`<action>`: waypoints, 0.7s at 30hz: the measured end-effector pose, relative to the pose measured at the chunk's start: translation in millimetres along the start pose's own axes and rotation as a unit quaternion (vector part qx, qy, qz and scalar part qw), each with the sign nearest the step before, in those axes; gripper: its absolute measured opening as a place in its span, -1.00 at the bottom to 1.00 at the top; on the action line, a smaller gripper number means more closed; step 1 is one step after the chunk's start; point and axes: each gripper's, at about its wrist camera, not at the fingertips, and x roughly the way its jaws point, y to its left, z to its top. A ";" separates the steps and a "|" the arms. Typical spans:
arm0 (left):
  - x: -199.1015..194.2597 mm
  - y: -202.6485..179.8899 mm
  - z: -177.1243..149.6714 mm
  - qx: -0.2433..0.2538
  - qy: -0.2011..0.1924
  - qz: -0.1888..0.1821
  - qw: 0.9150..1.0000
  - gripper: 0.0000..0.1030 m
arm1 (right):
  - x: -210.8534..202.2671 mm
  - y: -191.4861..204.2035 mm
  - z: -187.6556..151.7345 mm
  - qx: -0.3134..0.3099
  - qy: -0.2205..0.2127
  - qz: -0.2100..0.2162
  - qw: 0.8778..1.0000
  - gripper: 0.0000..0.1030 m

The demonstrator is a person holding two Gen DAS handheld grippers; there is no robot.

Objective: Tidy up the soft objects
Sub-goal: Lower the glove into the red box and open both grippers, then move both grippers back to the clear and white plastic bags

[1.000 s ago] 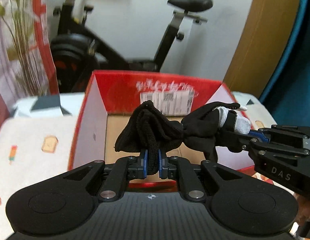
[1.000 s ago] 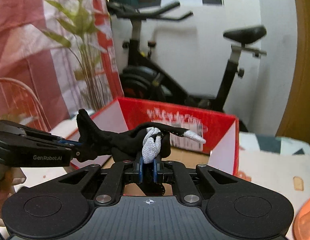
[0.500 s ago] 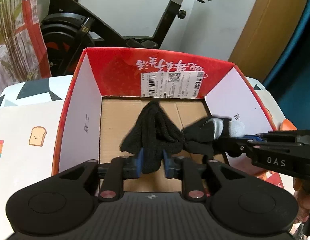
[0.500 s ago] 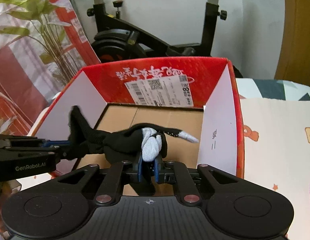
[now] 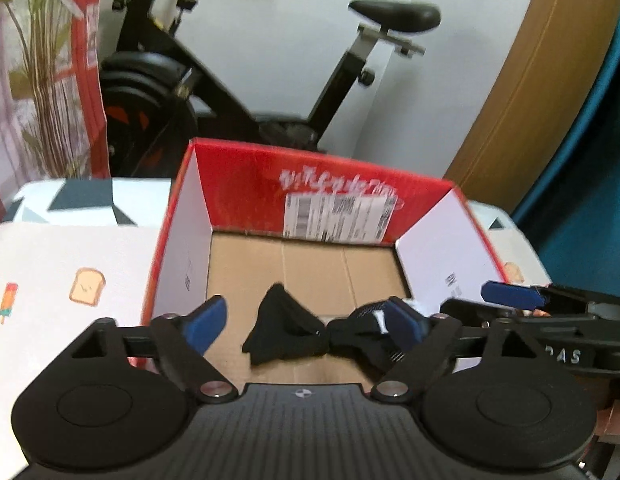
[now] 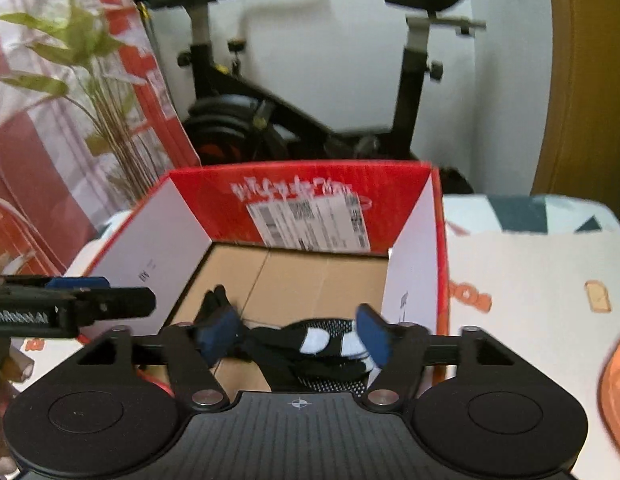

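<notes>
A black sock bundle with white patches (image 5: 286, 334) lies on the brown floor of the red cardboard box (image 5: 246, 196), near its front. In the right wrist view the bundle (image 6: 322, 340) shows between my fingers. My left gripper (image 5: 306, 324) is open, its blue pads either side of the bundle and apart from it. My right gripper (image 6: 298, 336) is open too, above the bundle. The right gripper also shows at the right edge of the left wrist view (image 5: 510, 294), and the left gripper at the left of the right wrist view (image 6: 76, 282).
The box (image 6: 302, 184) stands on a white cloth with toast and ice-lolly prints (image 5: 86, 286). Behind it are a black exercise bike (image 5: 230, 92), a plant (image 6: 90, 80) and a white wall. An orange object (image 6: 616, 384) sits at the far right.
Both grippers have opened and let go of the sock bundle, which now lies on the box floor. Both cameras have tilted up and drawn back a little.
</notes>
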 end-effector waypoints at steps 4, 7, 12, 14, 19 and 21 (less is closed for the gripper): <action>-26.1 -0.8 1.3 -0.003 -0.042 0.014 0.999 0.83 | -23.8 3.9 -3.8 -0.010 -0.033 0.008 0.999 0.81; -48.1 -0.7 0.2 -0.001 -0.070 0.039 0.997 0.84 | -42.0 6.6 -10.3 -0.020 -0.063 0.010 0.998 0.92; -82.5 1.1 -19.6 0.004 -0.112 0.073 0.991 1.00 | -69.5 9.9 -31.6 -0.033 -0.105 0.006 0.994 0.99; -92.7 -1.5 -32.7 0.013 -0.126 0.106 0.986 1.00 | -76.2 7.8 -42.5 -0.027 -0.114 0.005 0.993 0.99; -117.0 -2.4 -69.9 0.025 -0.160 0.141 0.977 1.00 | -86.6 2.8 -72.9 -0.015 -0.132 0.019 0.991 0.99; -129.2 0.6 -83.9 0.011 -0.182 0.155 0.971 1.00 | -91.9 1.6 -86.4 -0.014 -0.149 0.020 0.988 0.99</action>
